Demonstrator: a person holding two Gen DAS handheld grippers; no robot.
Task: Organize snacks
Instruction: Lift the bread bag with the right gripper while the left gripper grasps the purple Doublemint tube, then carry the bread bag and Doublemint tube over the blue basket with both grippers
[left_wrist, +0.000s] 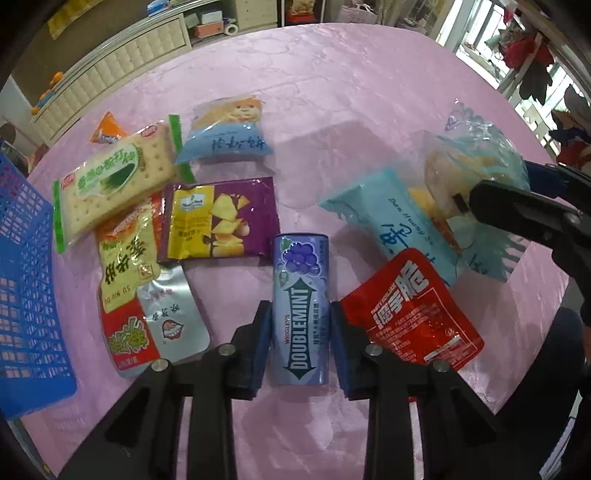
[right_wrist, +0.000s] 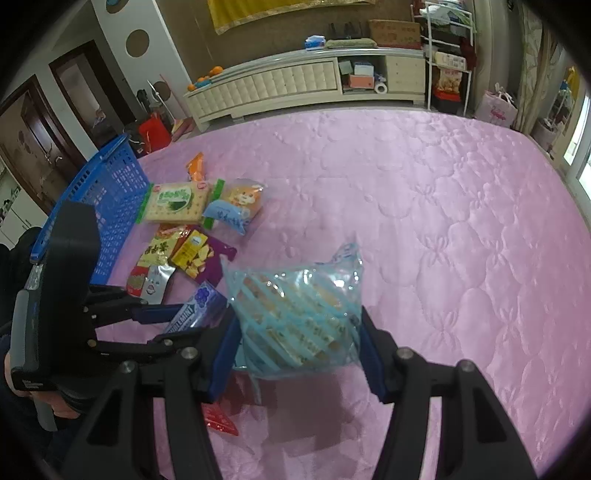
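The left gripper (left_wrist: 300, 343) points steeply down at the bedcover, its two black arms spreading from the near edge of its own view. Its blue-padded fingers (left_wrist: 261, 343) stand on either side of the Doublemint can (left_wrist: 301, 310); the left pad sits against the can's side, while a thin gap shows at the right pad. From the right wrist view, a hand (right_wrist: 55, 402) at the near left edge wraps the left gripper's grey handle. The right gripper (right_wrist: 295, 347) tilts down and forward, and its blue pads (right_wrist: 225, 354) press in on both sides of the clear blue-striped biscuit bag (right_wrist: 295, 317), holding it up.
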